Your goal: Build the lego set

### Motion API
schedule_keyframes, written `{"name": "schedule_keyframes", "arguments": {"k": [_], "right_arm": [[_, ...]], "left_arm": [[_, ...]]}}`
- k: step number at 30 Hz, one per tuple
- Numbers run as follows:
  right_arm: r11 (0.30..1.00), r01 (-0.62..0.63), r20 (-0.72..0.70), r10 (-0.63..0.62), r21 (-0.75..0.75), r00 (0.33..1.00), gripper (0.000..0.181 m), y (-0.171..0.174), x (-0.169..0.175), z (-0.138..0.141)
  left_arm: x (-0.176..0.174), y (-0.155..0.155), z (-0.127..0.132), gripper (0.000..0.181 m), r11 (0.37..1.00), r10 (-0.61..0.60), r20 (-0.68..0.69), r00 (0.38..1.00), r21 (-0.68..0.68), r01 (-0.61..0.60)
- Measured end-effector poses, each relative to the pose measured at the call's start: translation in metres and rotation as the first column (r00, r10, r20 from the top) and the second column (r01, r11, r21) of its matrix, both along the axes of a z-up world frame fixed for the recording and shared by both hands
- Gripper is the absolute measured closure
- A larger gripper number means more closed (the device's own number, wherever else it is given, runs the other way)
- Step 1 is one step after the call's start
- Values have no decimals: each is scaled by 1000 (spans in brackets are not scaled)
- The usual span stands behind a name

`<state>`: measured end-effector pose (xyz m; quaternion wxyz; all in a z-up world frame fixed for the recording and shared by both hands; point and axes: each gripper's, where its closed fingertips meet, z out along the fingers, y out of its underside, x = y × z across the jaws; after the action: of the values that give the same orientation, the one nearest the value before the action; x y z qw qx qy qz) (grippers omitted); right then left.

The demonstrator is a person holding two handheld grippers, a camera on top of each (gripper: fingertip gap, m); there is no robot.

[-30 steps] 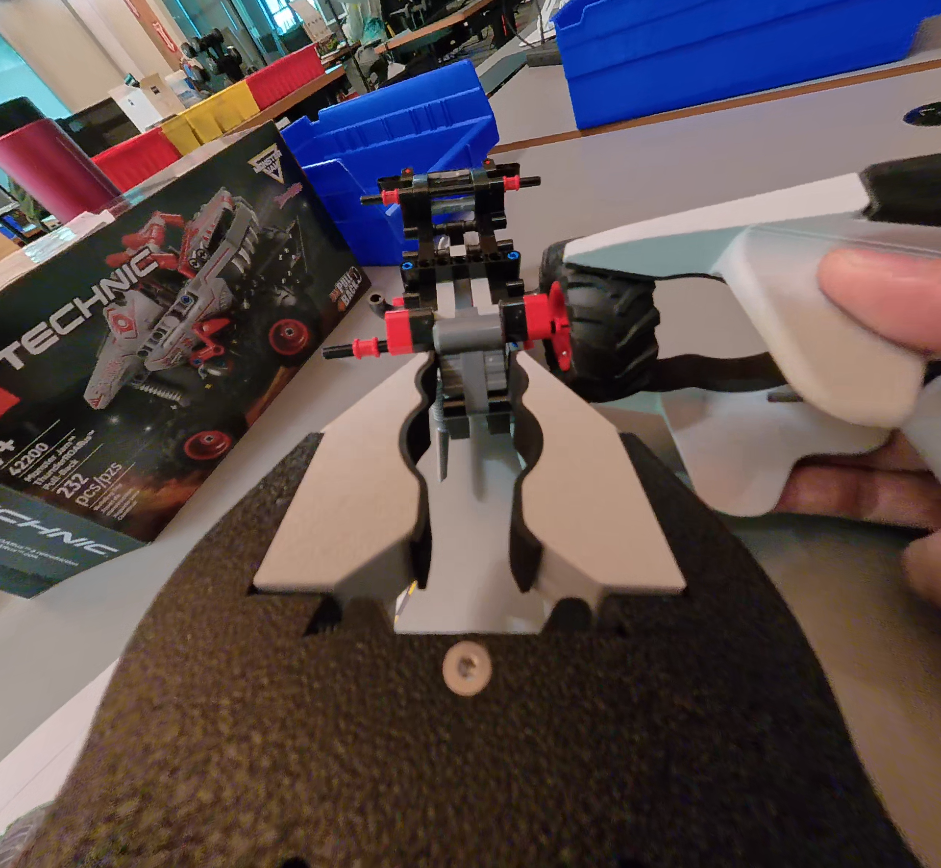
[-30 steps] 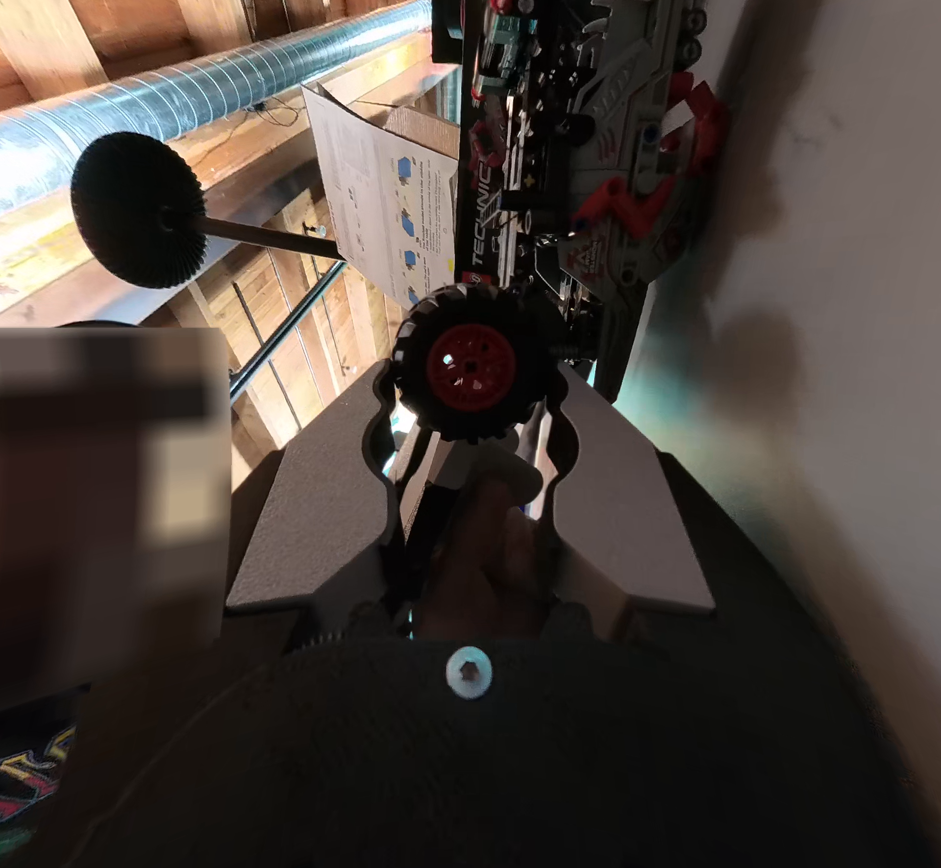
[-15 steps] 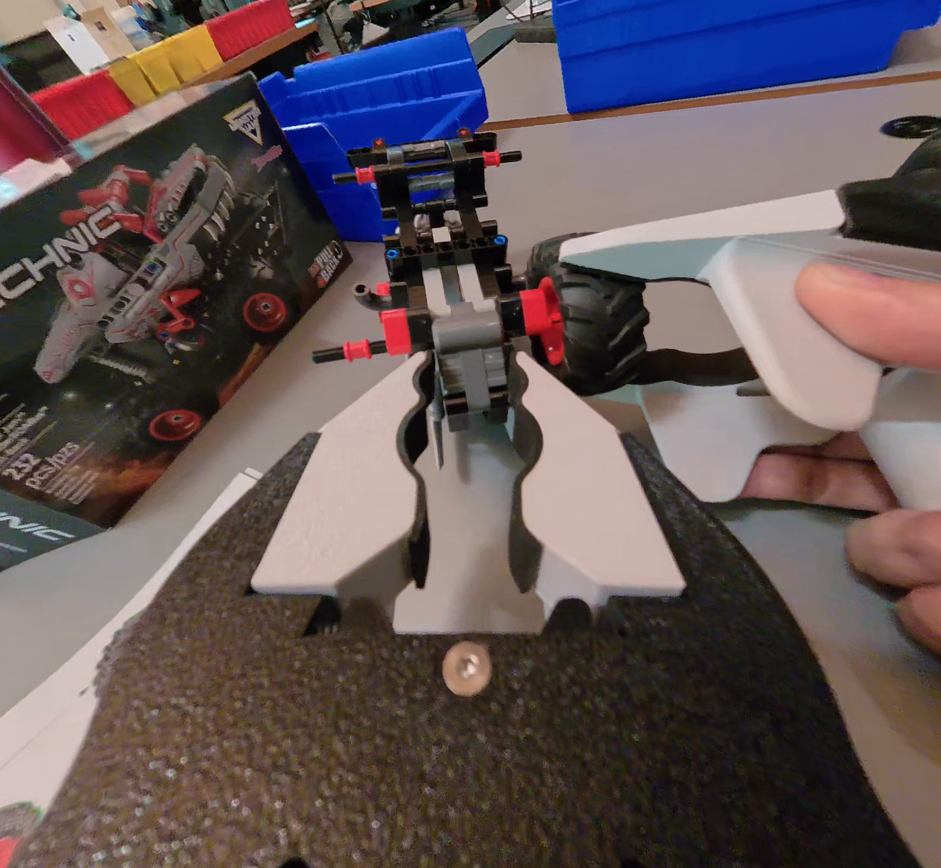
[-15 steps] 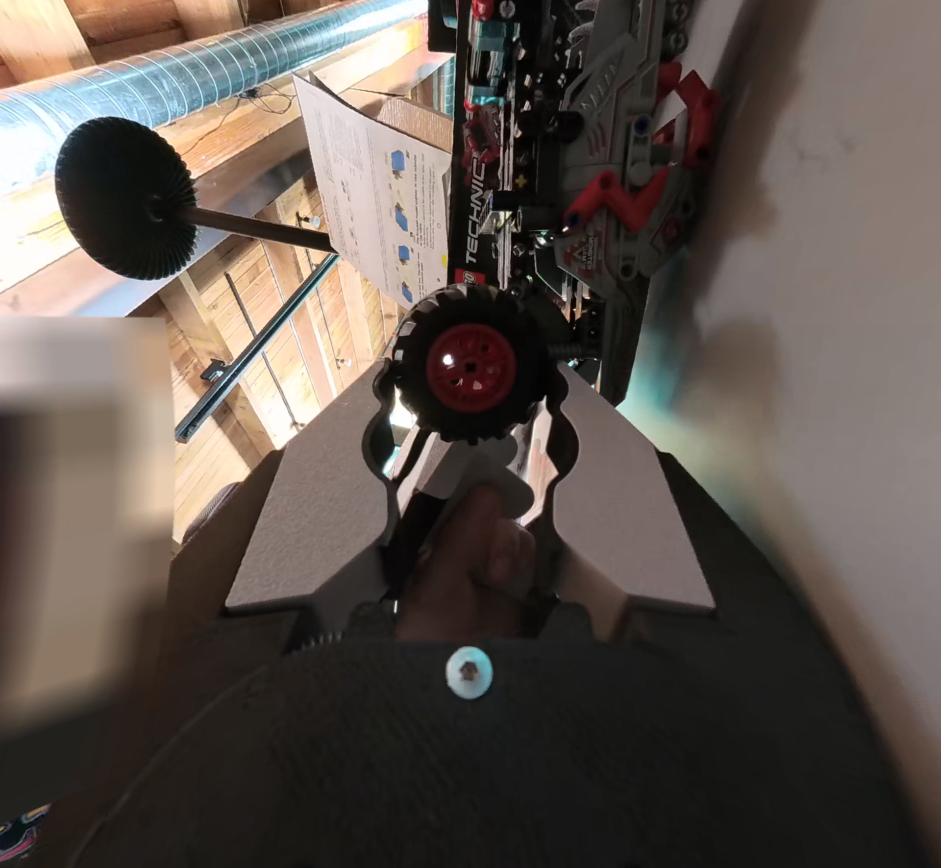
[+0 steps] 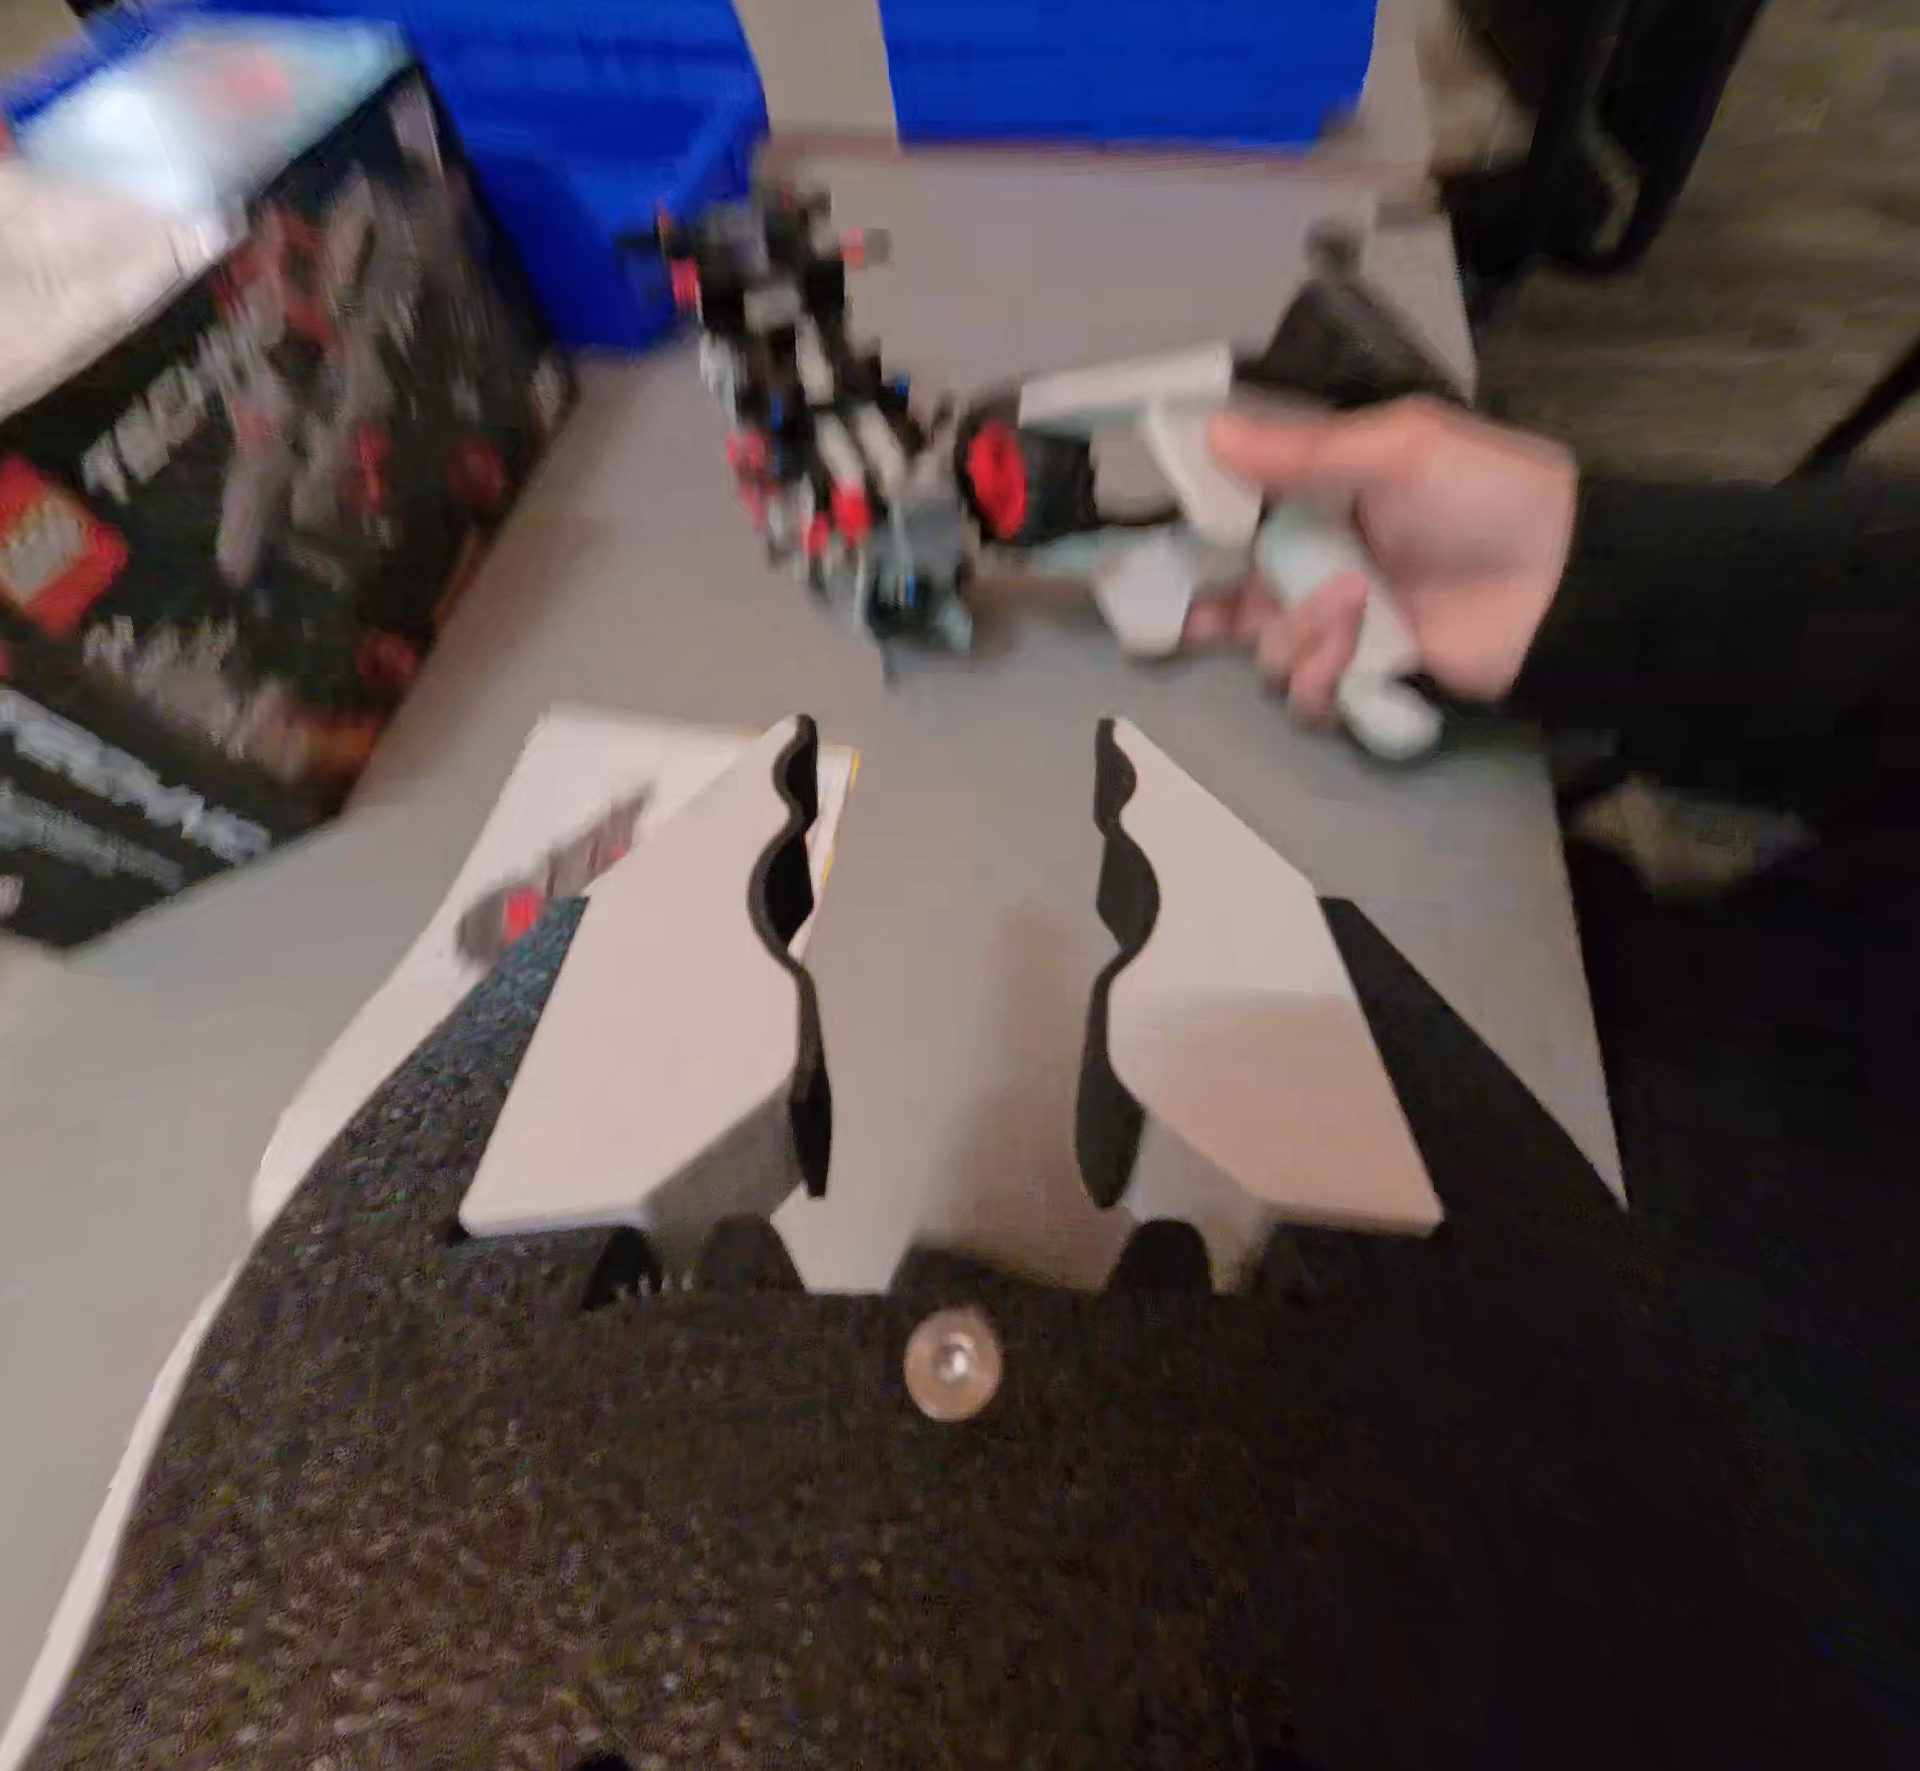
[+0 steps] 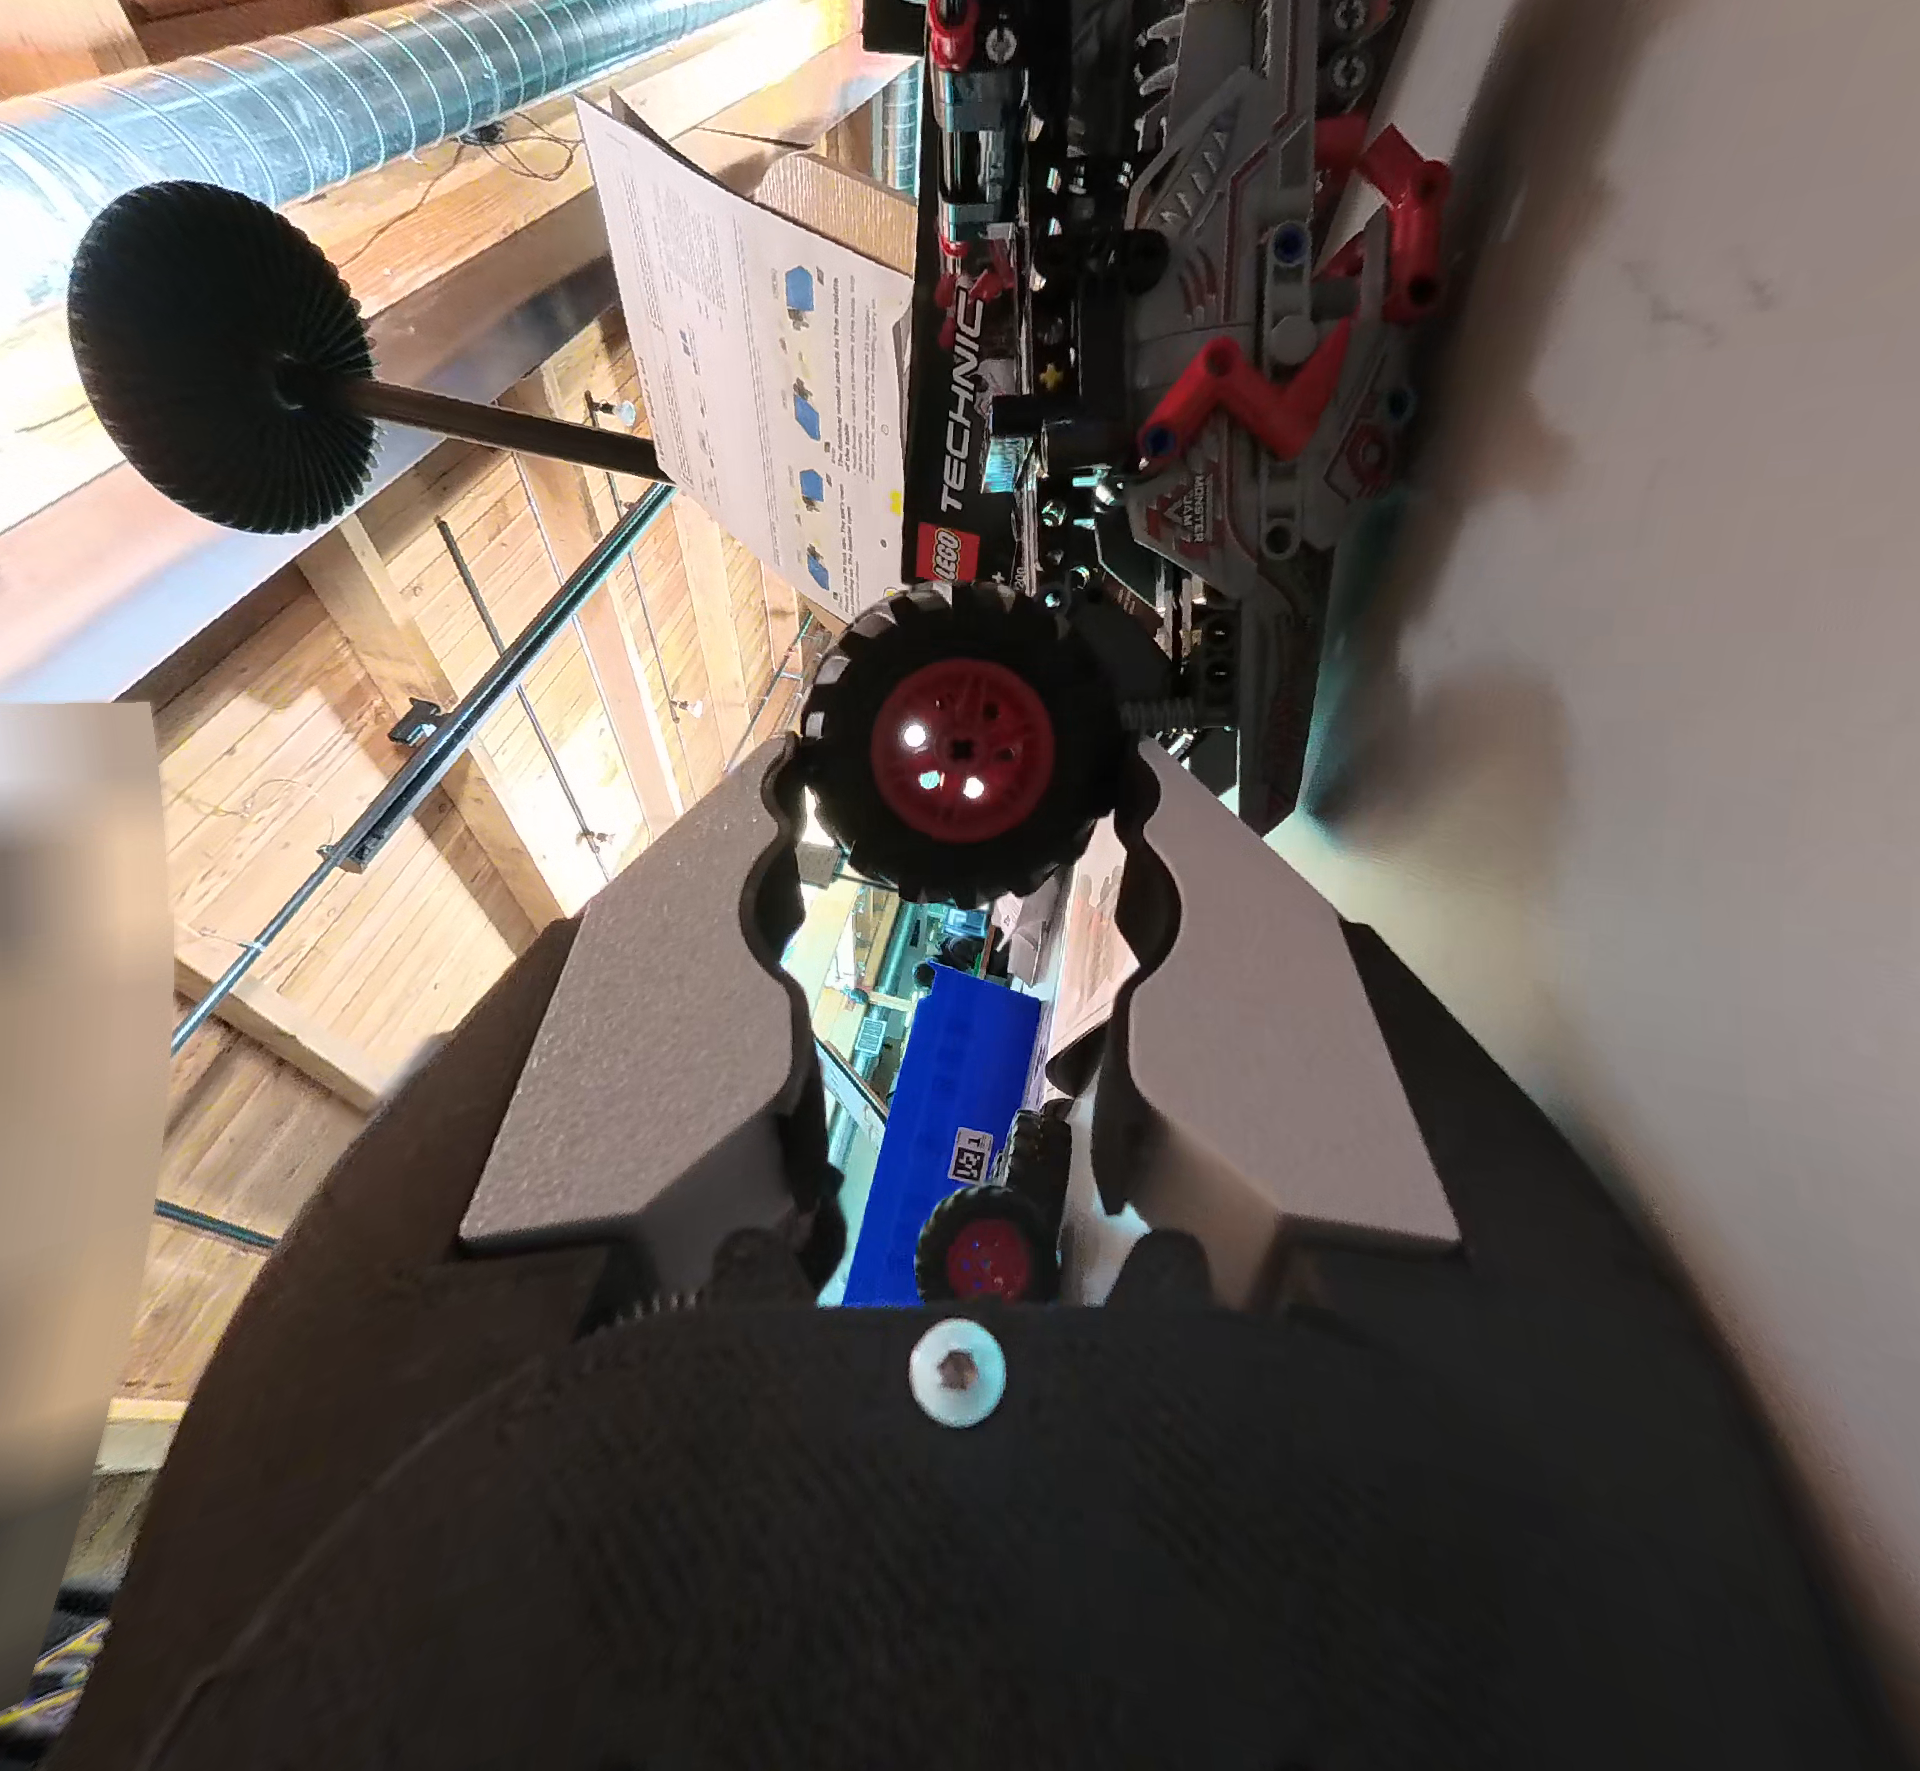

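The black, grey and red lego chassis [image 5: 821, 433] stands tilted on the grey table [image 5: 977, 890], blurred by motion. A black wheel with a red hub [image 5: 1003, 485] sits at its right side. My right gripper [image 5: 1122, 433], held by a hand [image 5: 1434, 537], is shut on that wheel. In the right wrist view the wheel [image 6: 961, 750] fills the fingertips of the right gripper [image 6: 961, 771], and the chassis [image 6: 1184, 672] is mostly hidden behind it. My left gripper [image 5: 951, 734] is open and empty, well short of the chassis.
The lego box [image 5: 239, 495] stands at the left and also shows in the right wrist view [image 6: 1195, 267]. A booklet [image 5: 582, 817] lies under my left finger. Blue bins [image 5: 582, 121] stand behind. A spare wheel [image 6: 987, 1248] lies by a blue bin [image 6: 945, 1139]. Left tips to right tips: about 15 cm.
My left gripper has opened, let go of the chassis and pulled back from it. The right gripper still holds the wheel at the chassis.
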<state>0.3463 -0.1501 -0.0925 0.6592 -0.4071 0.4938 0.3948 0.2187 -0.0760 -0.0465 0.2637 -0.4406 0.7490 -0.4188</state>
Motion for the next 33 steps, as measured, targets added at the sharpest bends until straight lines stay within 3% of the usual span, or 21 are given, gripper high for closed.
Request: {"name": "schedule_keyframes", "arguments": {"k": [5, 8, 11, 16, 20, 23, 27, 33], "right_arm": [[1000, -18, 1, 18, 4, 1000, 123, 1, -1, 0], [1000, -22, 1, 22, 6, 1000, 123, 1, -1, 1], [1000, -29, 1, 29, 8, 1000, 122, 2, -2, 1], [999, -29, 2, 29, 12, 1000, 123, 2, -2, 1], [1000, -29, 1, 29, 13, 1000, 122, 2, -2, 1], [999, -36, 0, 36, 12, 999, 122, 2, -2, 1], [999, -33, 0, 33, 19, 999, 123, -2, 1, 2], [999, -43, 2, 43, 19, 999, 123, -1, 0, 2]], "left_arm": [[-71, 36, -79, 116, 992, 6, -345, 939, 120, 38], [-96, 37, -105, 112, 963, -31, -379, 925, 236, 129], [-97, 42, -109, 122, 932, -13, -317, 948, 339, 127], [-96, 49, -104, 123, 927, 17, -219, 976, 369, 66], [-104, 61, -84, 120, 954, 67, -142, 988, 298, -22], [-119, 58, -80, 117, 975, 32, -148, 989, 223, 2], [-130, 57, -82, 116, 963, -19, -133, 991, 263, 53], [-134, 64, -108, 111, 885, -27, -185, 982, 452, 110]]}}
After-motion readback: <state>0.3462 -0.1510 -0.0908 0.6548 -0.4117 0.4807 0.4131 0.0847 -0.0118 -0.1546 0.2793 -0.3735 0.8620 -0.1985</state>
